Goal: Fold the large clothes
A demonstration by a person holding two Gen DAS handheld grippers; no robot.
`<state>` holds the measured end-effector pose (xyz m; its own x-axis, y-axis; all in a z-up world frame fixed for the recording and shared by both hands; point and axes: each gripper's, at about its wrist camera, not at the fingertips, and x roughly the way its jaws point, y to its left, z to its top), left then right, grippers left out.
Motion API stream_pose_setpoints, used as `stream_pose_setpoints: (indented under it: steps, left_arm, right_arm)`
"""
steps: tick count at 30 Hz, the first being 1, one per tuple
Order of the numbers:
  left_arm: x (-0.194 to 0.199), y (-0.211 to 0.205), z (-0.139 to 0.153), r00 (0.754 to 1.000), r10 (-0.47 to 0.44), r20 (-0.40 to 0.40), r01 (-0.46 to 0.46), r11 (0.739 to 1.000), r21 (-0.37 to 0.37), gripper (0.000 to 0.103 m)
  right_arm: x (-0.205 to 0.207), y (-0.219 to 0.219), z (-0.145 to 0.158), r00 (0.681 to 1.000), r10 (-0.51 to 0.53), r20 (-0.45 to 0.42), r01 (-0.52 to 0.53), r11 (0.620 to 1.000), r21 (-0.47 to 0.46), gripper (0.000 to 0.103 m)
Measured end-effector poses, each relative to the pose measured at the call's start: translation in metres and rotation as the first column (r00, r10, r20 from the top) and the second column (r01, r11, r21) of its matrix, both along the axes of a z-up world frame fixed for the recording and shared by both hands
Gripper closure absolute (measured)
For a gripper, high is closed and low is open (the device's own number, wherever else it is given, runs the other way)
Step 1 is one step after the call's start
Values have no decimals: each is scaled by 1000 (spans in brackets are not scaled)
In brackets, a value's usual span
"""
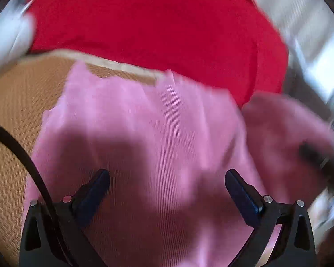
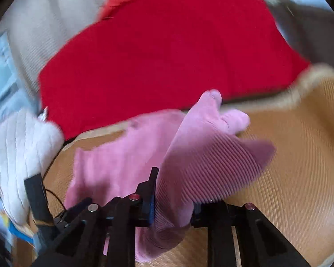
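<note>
A pink ribbed garment (image 1: 144, 122) lies on a tan woven surface (image 1: 15, 111). My left gripper (image 1: 167, 174) hovers open just above it, with nothing between its blue pads. In the right wrist view the same pink garment (image 2: 122, 155) is partly lifted. My right gripper (image 2: 173, 200) is shut on a bunched fold of it, and the raised flap (image 2: 211, 155) hangs out ahead of the fingers. The right finger is hidden behind the cloth. The lifted part also shows at the right of the left wrist view as a raised pink hump (image 1: 285, 133).
A large red cloth (image 2: 167, 51) lies beyond the pink garment, at the tan surface's far edge (image 2: 278, 102). White quilted fabric (image 2: 17, 151) sits at the left, with a dark bar (image 2: 35, 191) in front of it. A black cable (image 1: 17, 149) curves past my left gripper.
</note>
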<state>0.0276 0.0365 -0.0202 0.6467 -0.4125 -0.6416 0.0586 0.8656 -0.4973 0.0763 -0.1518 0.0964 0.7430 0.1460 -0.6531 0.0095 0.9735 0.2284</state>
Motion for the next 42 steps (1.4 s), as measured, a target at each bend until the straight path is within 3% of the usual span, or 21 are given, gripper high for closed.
stream_pose_setpoints:
  steps: [3, 5, 7, 9, 11, 13, 18, 20, 24, 27, 32, 34, 35, 37, 38, 39, 42]
  left_arm:
    - [-11, 69, 22, 978, 196, 71, -184, 972, -148, 0]
    - [-18, 124, 27, 934, 350, 71, -330, 922, -205, 0]
    - [-18, 156, 20, 915, 403, 28, -384, 888, -252, 0]
    - [-16, 177, 9, 911, 410, -32, -400, 865, -302, 1]
    - [-10, 180, 2, 938, 341, -60, -340, 875, -345, 1]
    - [-3, 169, 0, 971, 233, -60, -238, 893, -381, 1]
    - [8, 135, 3, 998, 56, -43, -69, 907, -416, 1]
    - [13, 124, 3, 999, 10, -33, -24, 900, -435, 1]
    - [25, 104, 7, 994, -101, -40, 70, 880, -469, 1]
    - [36, 82, 11, 981, -189, -50, 147, 882, -449, 1]
    - [58, 68, 24, 962, -258, -91, 208, 907, -367, 1]
    - [68, 64, 23, 954, -283, -97, 230, 901, -368, 1]
    - [73, 59, 21, 946, -307, -98, 251, 893, -373, 5]
    - [78, 47, 16, 936, -328, -125, 269, 899, -346, 46]
    - [78, 46, 15, 930, -347, -122, 283, 887, -366, 69]
    - [74, 49, 17, 937, -337, -95, 278, 881, -382, 72]
    - [41, 58, 51, 963, -266, 53, 270, 918, -290, 79]
  right_arm:
    - [-4, 52, 23, 990, 114, 81, -101, 983, -155, 81]
    - [-13, 95, 26, 970, 218, 107, -182, 944, -275, 81]
    - [-20, 133, 15, 945, 309, 104, -251, 892, -375, 81]
    - [-26, 170, -10, 914, 401, 58, -332, 824, -460, 81]
    - [-30, 198, -42, 882, 471, 3, -399, 750, -527, 81]
    - [-33, 207, -66, 865, 501, -37, -444, 727, -524, 81]
    - [-37, 198, -66, 871, 492, -5, -432, 761, -484, 81]
    - [-39, 185, -56, 877, 480, 28, -418, 790, -449, 81]
    - [-48, 168, -49, 875, 480, 64, -413, 808, -420, 82]
    - [-49, 168, -50, 869, 487, 89, -417, 816, -400, 82]
    - [-56, 158, -53, 849, 518, 105, -447, 809, -383, 82]
    - [-59, 154, -53, 842, 528, 110, -456, 806, -377, 82]
    - [-61, 152, -53, 840, 531, 113, -460, 806, -372, 82]
    - [-62, 147, -54, 836, 536, 115, -467, 806, -363, 83]
    - [-63, 145, -52, 835, 538, 117, -469, 806, -361, 83]
    - [-65, 142, -52, 835, 537, 117, -469, 807, -360, 83]
    - [-62, 139, -50, 826, 551, 119, -485, 802, -349, 83]
